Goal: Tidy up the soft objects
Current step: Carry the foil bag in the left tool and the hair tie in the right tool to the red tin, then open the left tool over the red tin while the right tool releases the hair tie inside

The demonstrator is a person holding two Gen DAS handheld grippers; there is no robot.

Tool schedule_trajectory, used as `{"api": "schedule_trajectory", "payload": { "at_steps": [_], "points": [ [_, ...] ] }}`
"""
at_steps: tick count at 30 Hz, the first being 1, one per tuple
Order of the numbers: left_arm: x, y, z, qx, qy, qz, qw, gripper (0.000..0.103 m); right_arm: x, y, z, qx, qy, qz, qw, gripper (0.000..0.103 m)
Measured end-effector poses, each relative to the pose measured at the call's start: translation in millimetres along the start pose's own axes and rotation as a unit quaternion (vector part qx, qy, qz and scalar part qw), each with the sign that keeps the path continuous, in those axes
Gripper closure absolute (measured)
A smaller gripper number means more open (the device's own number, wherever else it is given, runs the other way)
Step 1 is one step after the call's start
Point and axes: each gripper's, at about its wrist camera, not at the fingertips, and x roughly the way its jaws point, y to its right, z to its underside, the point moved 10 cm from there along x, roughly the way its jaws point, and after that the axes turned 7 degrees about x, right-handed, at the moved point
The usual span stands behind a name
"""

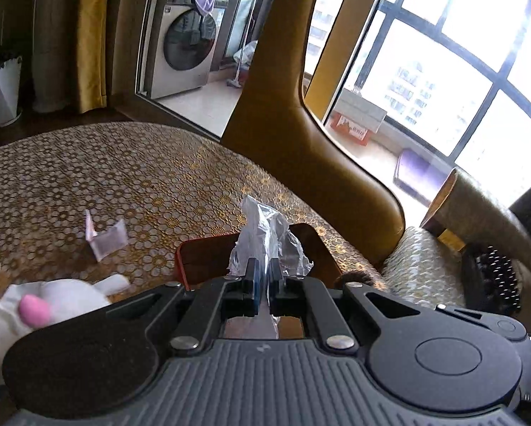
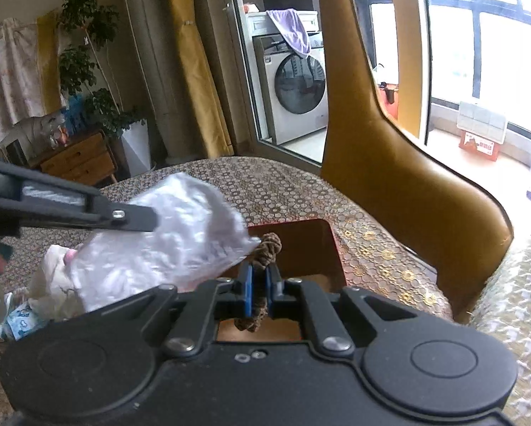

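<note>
My left gripper (image 1: 264, 266) is shut on a crumpled clear plastic bag (image 1: 265, 234), held above a dark red-brown box (image 1: 201, 259) on the patterned table. The same bag (image 2: 166, 238) shows in the right wrist view, pinched by the left gripper's fingers (image 2: 134, 218). My right gripper (image 2: 259, 273) is shut on a brown twisted fabric tie (image 2: 269, 248), held over the box (image 2: 301, 245). A white plush toy with a pink spot (image 1: 45, 305) lies at the left; it also shows in the right wrist view (image 2: 57, 269).
A folded pale paper piece (image 1: 105, 236) lies on the tablecloth (image 1: 123, 177). A tan leather chair back (image 1: 318, 142) stands right behind the box. A blue patterned packet (image 2: 20, 319) lies at the table's left. Washing machine and window are beyond.
</note>
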Motion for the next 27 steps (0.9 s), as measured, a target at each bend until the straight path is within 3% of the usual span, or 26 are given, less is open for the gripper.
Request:
{"api": "schedule_trajectory", "payload": {
  "at_steps": [11, 23, 27],
  "points": [
    [83.4, 6.9, 15.5, 0.02, -0.053, -0.012, 0.9983, 0.098, 50.2, 16.4, 24.5, 0.013, -0.058, 0.004, 0.998, 0.096],
    [115.2, 12.0, 52.7, 0.053, -0.103, -0.024, 0.993, 0.098, 56.2, 26.8, 46.6, -0.022, -0.092, 0.029, 0.995, 0.095],
    [117.0, 12.5, 57.8, 0.056, -0.113, -0.026, 0.9917, 0.097, 52.1, 27.1, 48.1, -0.037, -0.093, 0.034, 0.994, 0.086]
  ]
}}
